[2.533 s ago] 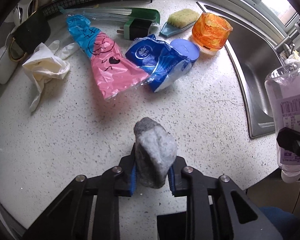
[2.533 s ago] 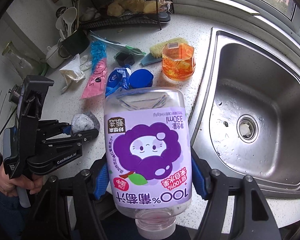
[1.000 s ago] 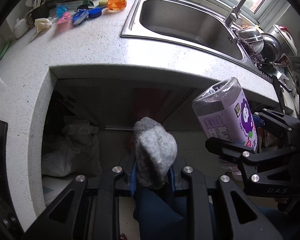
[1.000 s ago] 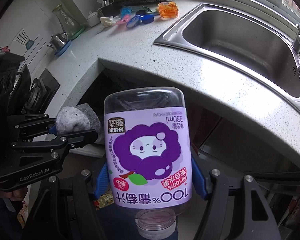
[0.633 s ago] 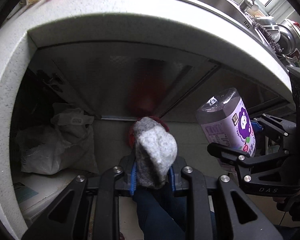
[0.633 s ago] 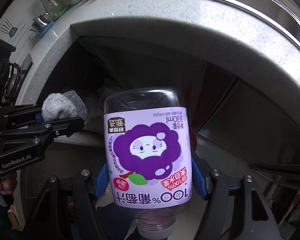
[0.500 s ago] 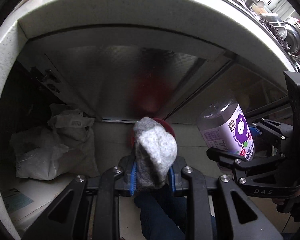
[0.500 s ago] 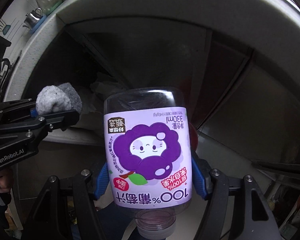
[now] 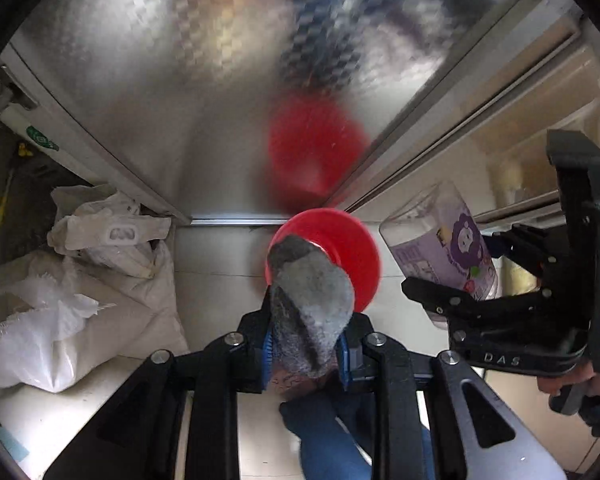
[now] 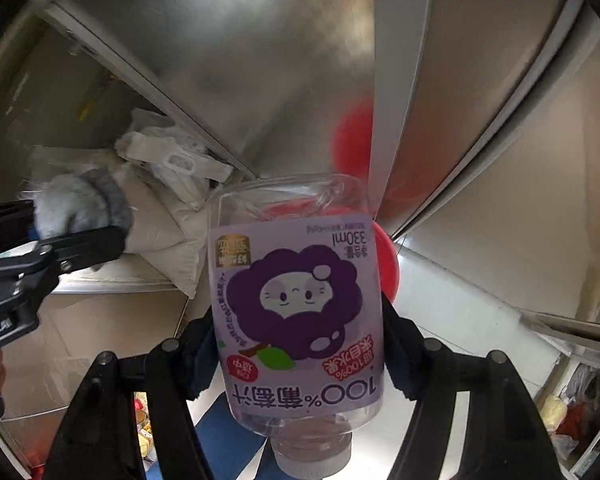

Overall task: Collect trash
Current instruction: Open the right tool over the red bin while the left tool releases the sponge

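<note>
Below the counter, on the floor against the steel cabinet front, stands the red bin [image 9: 342,240], its round mouth facing up toward me. My left tongs [image 9: 306,354] are closed on the grey wad [image 9: 310,304], pinched between the blue pads with most of it standing proud of the tips. In the left wrist view the wad overlaps the near left part of the bin's rim, so I judge it to be almost above the opening; this hand is the nearer one. My right tongs [image 10: 300,354] are clamped across the purple juice bottle [image 10: 296,300], which is held cap toward me, base forward, its long axis running along the fingers. From the left view the bottle [image 9: 448,256] sits just to the right of the bin, clear of the rim. Release of the wad appears to need only a short advance; the bottle would need a shift leftward first. White sacks [image 9: 84,292] lie left of the bin, by the open cabinet.
</note>
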Motion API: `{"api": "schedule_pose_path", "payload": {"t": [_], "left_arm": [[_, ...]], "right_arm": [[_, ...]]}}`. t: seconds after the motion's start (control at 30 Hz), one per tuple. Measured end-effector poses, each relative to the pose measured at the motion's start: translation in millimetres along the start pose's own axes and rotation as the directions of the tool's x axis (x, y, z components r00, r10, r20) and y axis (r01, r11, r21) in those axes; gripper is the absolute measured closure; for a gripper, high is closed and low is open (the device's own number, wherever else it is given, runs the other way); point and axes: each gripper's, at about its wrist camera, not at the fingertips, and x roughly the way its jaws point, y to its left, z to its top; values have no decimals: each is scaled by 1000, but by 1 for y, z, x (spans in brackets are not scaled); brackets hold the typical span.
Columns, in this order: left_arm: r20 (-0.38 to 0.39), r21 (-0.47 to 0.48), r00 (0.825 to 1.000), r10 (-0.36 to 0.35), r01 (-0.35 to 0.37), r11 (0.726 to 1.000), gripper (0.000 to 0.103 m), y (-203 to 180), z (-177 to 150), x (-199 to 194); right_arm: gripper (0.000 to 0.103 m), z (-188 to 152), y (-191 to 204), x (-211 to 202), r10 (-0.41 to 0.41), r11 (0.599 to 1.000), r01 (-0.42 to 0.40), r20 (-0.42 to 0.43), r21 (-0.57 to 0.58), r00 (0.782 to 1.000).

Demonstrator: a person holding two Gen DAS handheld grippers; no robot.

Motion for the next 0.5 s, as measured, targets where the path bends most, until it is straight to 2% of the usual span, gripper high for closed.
{"api": "schedule_pose_path", "payload": {"t": [0.17,0.23,0.3,0.5], "left_arm": [[-15,-4,1000,2,-2,1000,80,2,0,12],[-14,-13,1000,-10,10,1000,80,5,0,13],[-19,-11,1000,-3,3,1000,80,5,1,16],[-21,25,1000,12,-11,1000,80,-6,4,17]], "right_arm": [[34,-2,-5,15,20,1000,-20,-14,-3,1000],[14,-2,-6,19,22,1000,-22,-29,-13,999],[2,-5,-7,16,-3,1000,3,-1,-24,1000],[1,-16,-21,4,-11,1000,11,31,13,999]]}}
